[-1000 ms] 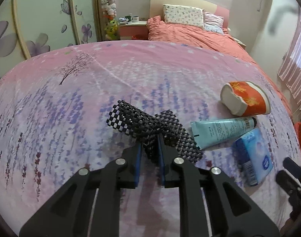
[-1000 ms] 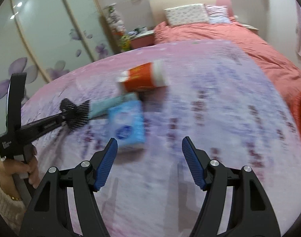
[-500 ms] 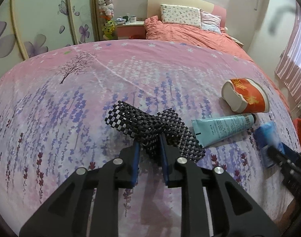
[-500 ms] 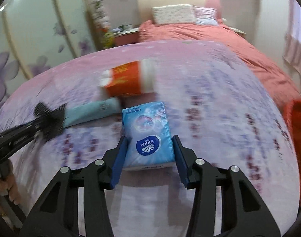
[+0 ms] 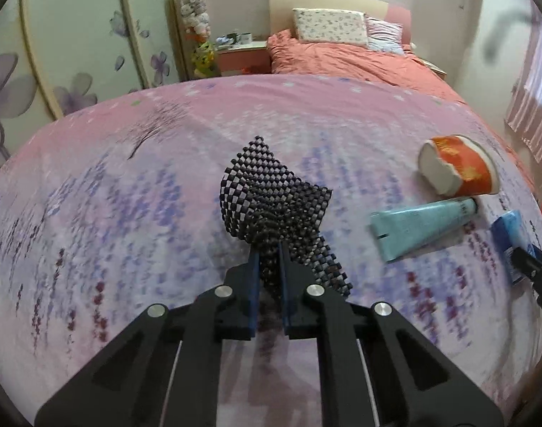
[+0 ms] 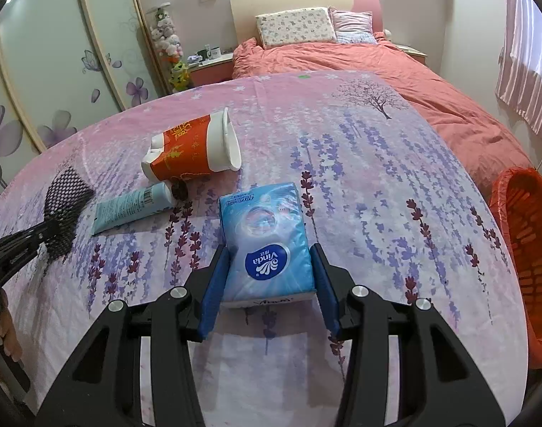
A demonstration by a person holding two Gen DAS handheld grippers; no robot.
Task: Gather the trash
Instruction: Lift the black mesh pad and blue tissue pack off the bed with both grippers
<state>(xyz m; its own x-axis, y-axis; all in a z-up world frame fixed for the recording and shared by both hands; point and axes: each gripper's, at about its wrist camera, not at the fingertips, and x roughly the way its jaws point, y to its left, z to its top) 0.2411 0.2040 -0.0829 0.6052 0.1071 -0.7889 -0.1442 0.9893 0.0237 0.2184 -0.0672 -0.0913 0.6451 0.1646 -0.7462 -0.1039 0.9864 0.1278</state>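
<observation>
The blue tissue pack (image 6: 267, 245) reads "Vinda" in white on a dark blue oval; smaller print along its top edge is too small to read. It lies on the lavender-print bedspread (image 6: 395, 185), gripped between the blue pads of the right claw (image 6: 269, 277). At 10 o'clock from it lies a teal tube (image 6: 133, 206) with a barcode, and beyond that a crushed red paper cup (image 6: 194, 151) with gold characters I cannot read. The left claw (image 5: 269, 267), nearly closed, pinches a black mesh mat (image 5: 271, 199). An orange basket (image 6: 527, 249) at 3 o'clock is cut off by the frame.
</observation>
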